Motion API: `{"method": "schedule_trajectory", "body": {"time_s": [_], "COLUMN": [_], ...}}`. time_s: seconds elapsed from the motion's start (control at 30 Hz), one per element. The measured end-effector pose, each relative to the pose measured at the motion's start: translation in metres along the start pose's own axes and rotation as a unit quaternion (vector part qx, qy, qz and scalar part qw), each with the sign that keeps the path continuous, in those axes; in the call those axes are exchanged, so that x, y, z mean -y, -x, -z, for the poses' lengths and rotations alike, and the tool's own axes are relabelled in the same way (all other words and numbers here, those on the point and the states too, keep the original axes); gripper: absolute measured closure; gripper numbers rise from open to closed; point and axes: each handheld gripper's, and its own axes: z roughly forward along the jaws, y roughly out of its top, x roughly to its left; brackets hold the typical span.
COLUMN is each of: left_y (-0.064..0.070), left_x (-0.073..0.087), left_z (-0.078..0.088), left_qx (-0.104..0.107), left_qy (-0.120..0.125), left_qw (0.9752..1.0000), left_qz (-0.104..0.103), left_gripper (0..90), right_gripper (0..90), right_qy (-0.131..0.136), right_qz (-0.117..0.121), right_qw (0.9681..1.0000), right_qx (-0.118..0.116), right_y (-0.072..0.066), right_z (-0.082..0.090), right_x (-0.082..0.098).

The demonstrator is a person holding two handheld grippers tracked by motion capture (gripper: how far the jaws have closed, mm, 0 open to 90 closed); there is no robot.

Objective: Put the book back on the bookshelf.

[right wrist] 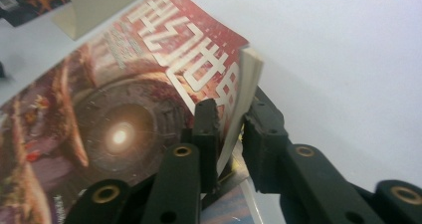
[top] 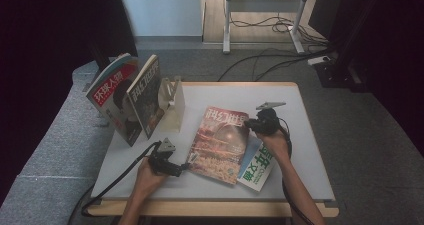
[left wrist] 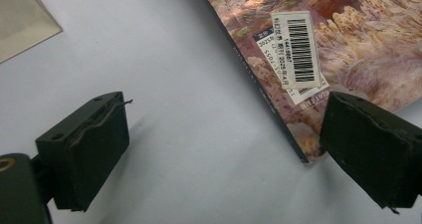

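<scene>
At table centre, red magazine (top: 220,144) lies cover-up, overlapping a green-and-white magazine (top: 257,167). Right gripper (right wrist: 230,129) clamps the red magazine's far right corner, page edge pinched between its jaws, corner lifted. Left gripper (left wrist: 224,144) sits just beside the near left corner, jaws spread wide, nothing held. Two magazines (top: 127,97) lean upright against a stand (top: 172,102) at far left
</scene>
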Motion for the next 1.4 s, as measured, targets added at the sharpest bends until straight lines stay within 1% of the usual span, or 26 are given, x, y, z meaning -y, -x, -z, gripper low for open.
{"method": "schedule_trajectory", "body": {"time_s": [0.13,0.17,0.3,0.37,0.43,0.5,0.53,0.57,0.67,0.7,0.77,0.87,0.93,1.07,1.1,1.13,1.2,1.23,1.3,1.37,1.4], "left_y": [-0.002,-0.002,-0.002,-0.003,-0.002,0.002,0.003,0.004,0.004,0.004,0.003,0.001,-0.002,-0.008,-0.009,-0.012,-0.014,-0.014,-0.016,-0.017,-0.017], "left_x": [0.000,0.000,0.000,-0.002,-0.004,-0.010,-0.012,-0.016,-0.027,-0.030,-0.038,-0.049,-0.057,-0.070,-0.072,-0.074,-0.076,-0.076,-0.076,-0.075,-0.075], "left_z": [0.000,0.000,0.001,0.001,0.000,-0.002,-0.002,-0.003,-0.002,-0.002,-0.003,-0.004,-0.005,-0.011,-0.013,-0.015,-0.019,-0.020,-0.022,-0.024,-0.025], "left_qx": [0.007,0.008,0.009,0.013,0.018,0.024,0.027,0.034,0.042,0.041,0.043,0.046,0.051,0.057,0.058,0.064,0.065,0.068,0.081,0.103,0.108], "left_qy": [-0.002,-0.002,-0.002,-0.006,-0.011,-0.021,-0.021,-0.020,-0.011,-0.007,0.002,0.009,0.012,0.009,0.011,0.006,0.000,-0.002,-0.004,-0.002,-0.001], "left_qw": [0.9999,0.9999,0.9999,0.9999,0.9998,0.9995,0.9994,0.9992,0.9990,0.9991,0.9990,0.9987,0.9984,0.9981,0.9980,0.9976,0.9975,0.9973,0.9963,0.9943,0.9938], "left_qz": [0.008,0.009,0.007,0.009,0.005,-0.007,-0.009,-0.010,-0.013,-0.011,-0.014,-0.021,-0.021,-0.023,-0.024,-0.025,-0.027,-0.029,-0.029,-0.027,-0.025], "left_gripper": [5.3,5.3,5.8,6.3,3.5,1.8,0.5,0.0,0.9,1.7,4.7,9.9,14.3,16.0,17.1,18.6,19.3,20.6,22.7,27.7,29.3], "right_gripper": [80.2,80.7,82.0,82.3,82.4,82.5,82.4,82.4,82.4,82.4,82.4,82.3,82.2,82.0,82.0,82.0,82.0,82.0,82.0,82.0,81.9], "right_qy": [0.012,0.017,0.032,0.039,0.044,0.047,0.049,0.052,0.059,0.061,0.065,0.072,0.073,0.077,0.077,0.079,0.081,0.082,0.085,0.087,0.089], "right_qz": [0.010,0.016,0.024,0.035,0.047,0.056,0.061,0.065,0.076,0.077,0.082,0.090,0.095,0.105,0.110,0.110,0.114,0.117,0.121,0.125,0.128], "right_qw": [0.9998,0.9997,0.9991,0.9985,0.9978,0.9972,0.9968,0.9965,0.9952,0.9950,0.9943,0.9931,0.9925,0.9911,0.9906,0.9904,0.9897,0.9892,0.9884,0.9876,0.9871], "right_qx": [-0.009,-0.009,-0.014,-0.015,-0.014,-0.013,-0.013,-0.014,-0.016,-0.016,-0.019,-0.023,-0.025,-0.028,-0.028,-0.029,-0.032,-0.033,-0.035,-0.037,-0.039], "right_y": [-0.006,-0.007,-0.012,-0.016,-0.019,-0.023,-0.025,-0.026,-0.030,-0.031,-0.033,-0.036,-0.038,-0.042,-0.043,-0.044,-0.046,-0.047,-0.048,-0.050,-0.051], "right_z": [0.007,0.009,0.016,0.019,0.021,0.024,0.026,0.027,0.033,0.035,0.039,0.044,0.047,0.052,0.054,0.055,0.057,0.058,0.060,0.061,0.062], "right_x": [-0.004,-0.005,-0.009,-0.011,-0.013,-0.015,-0.016,-0.017,-0.020,-0.020,-0.021,-0.023,-0.024,-0.027,-0.028,-0.028,-0.030,-0.031,-0.032,-0.033,-0.034]}}
